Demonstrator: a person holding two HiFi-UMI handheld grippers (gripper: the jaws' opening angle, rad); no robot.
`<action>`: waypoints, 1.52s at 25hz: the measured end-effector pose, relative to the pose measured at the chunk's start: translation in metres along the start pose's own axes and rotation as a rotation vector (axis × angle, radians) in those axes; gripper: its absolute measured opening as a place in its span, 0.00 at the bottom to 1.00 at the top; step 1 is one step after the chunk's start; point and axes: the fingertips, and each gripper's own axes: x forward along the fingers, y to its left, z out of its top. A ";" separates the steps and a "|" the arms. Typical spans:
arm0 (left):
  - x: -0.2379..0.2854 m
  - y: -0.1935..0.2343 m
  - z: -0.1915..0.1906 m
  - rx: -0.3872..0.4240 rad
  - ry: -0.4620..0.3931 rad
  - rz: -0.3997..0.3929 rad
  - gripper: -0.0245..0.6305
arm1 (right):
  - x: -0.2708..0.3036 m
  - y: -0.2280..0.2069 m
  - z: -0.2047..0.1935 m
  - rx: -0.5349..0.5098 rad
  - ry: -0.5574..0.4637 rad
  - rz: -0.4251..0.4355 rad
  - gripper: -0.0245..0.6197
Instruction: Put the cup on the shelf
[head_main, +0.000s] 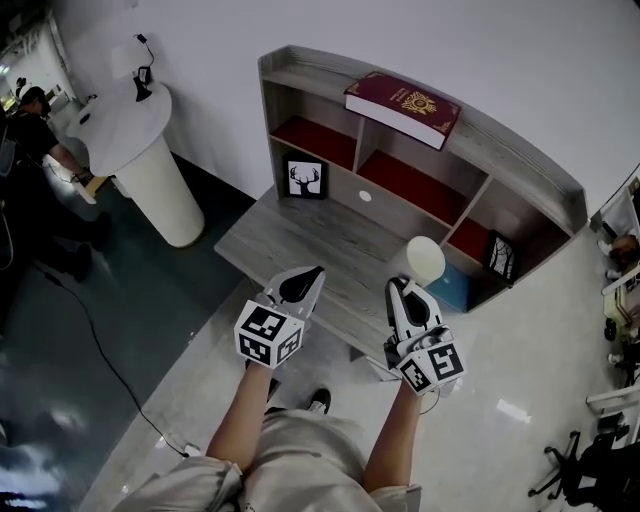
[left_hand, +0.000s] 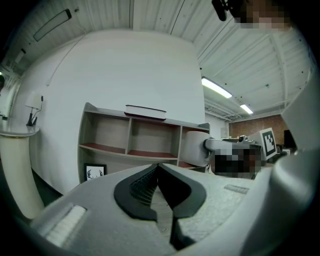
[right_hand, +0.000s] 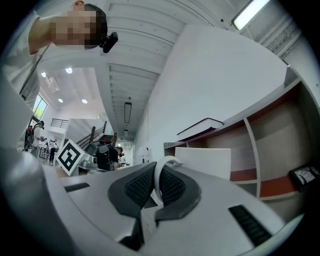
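Head view — grey wood-grain surface against a white wall. A shelf stands at its back edge, with a red book on top and a deer picture at its left end. A white round stand sits on the dark floor to the left. The cup is just before the shelf's right end.

Left gripper view — left gripper fingers closed together, nothing between them.

Right gripper view — right gripper fingers clamped on the cup's handle.

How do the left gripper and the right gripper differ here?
The right gripper pinches the white cup by its handle; the left gripper holds nothing. The left gripper's pads meet; the right gripper's are parted by the handle. Both point across the desk at the shelf.
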 end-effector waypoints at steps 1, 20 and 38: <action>0.002 0.004 -0.002 -0.001 0.005 0.004 0.05 | 0.004 -0.005 -0.001 0.013 -0.008 -0.005 0.06; 0.105 0.098 0.033 -0.025 -0.018 -0.050 0.05 | 0.115 -0.081 -0.013 0.001 0.018 -0.040 0.06; 0.228 0.117 0.063 0.113 0.031 -0.357 0.05 | 0.186 -0.174 -0.033 -0.015 0.077 -0.227 0.06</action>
